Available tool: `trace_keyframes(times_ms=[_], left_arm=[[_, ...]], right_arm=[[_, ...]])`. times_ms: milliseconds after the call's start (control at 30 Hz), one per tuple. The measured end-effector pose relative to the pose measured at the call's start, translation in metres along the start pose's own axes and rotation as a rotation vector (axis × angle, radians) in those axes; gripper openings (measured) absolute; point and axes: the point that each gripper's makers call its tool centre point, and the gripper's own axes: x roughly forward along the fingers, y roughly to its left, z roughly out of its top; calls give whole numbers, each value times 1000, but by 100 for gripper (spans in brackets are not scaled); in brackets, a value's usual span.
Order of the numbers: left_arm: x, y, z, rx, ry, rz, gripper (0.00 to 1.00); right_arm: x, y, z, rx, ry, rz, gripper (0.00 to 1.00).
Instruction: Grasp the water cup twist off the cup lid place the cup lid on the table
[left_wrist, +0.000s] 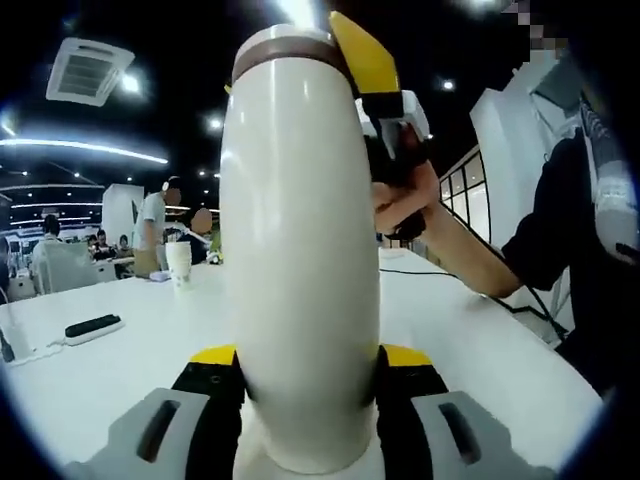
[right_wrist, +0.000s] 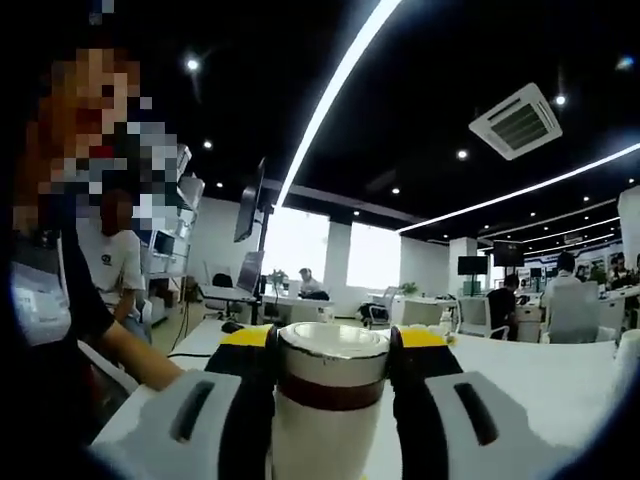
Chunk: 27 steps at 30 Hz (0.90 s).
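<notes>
The left gripper (left_wrist: 310, 375) clamps the smooth, rigid, likely slippery white water cup (left_wrist: 300, 260) low on its body above the table (left_wrist: 120, 370), while the right gripper (right_wrist: 330, 350) pinches the brown-banded cup lid (right_wrist: 330, 362), the right hold for twisting.

The tall white water cup (left_wrist: 300, 260) hides the table behind it; its base leaves the frame's bottom edge.
</notes>
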Motion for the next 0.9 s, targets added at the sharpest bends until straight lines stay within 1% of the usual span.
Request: trace_keyframes(times_ms=[67,133,167,200,233,267,333,367,400,433,467,500,567,600,633,700,800,833,900], left_arm=[[2,-2,1,14,0,5,54],[3,-4,1,5,-2,8,53],[1,-1,0,2,-4,9,53],[1,-1,0,-2,-11,11,53],[1,-1,0,-4,-16,11,53],[2,-1,0,-3,-17,10,53],[1,0,0,-3,-23,14,53],[1,0,0,-4,-23,15,53],[1,1,0,-7,-23,16,53],[2,-2,0,-9,-24,17,53],[3,-3,1,-8,-25,17,52],[3,-6,1,-8,-25,17,52],[6,-12,1,-9,-25,19,52],[6,-13,1,-10,-26,20,52],[5,-8,1,-14,-26,20,52],[6,-11,1,-14,-27,21,52],[6,-11,1,-17,-28,21,52],[4,-9,1,-19,-29,20,52],[4,-7,1,-21,-30,19,52]], right_arm=[[0,0,0,5,-8,-1,47],[0,-1,0,13,-14,-5,47],[0,-1,0,23,-11,-15,47],[-2,-1,-2,36,7,-36,48],[-3,-2,-3,23,21,-59,48],[-5,-1,-3,-10,38,-86,49],[-8,7,-1,-62,65,-116,57],[-10,10,0,-79,83,-147,61],[-10,12,1,-89,89,-156,62],[-12,15,5,-142,96,-197,62],[-14,13,8,-167,99,-251,61],[-16,9,11,-175,100,-303,60],[-18,5,14,-179,94,-366,56],[-16,5,13,-178,100,-369,55],[-14,4,12,-183,106,-373,55],[-12,-1,6,-195,135,-385,55],[-9,-10,-4,-163,160,-387,53],[-9,-12,-6,-159,164,-385,52],[-6,-8,-6,-132,156,-347,50]])
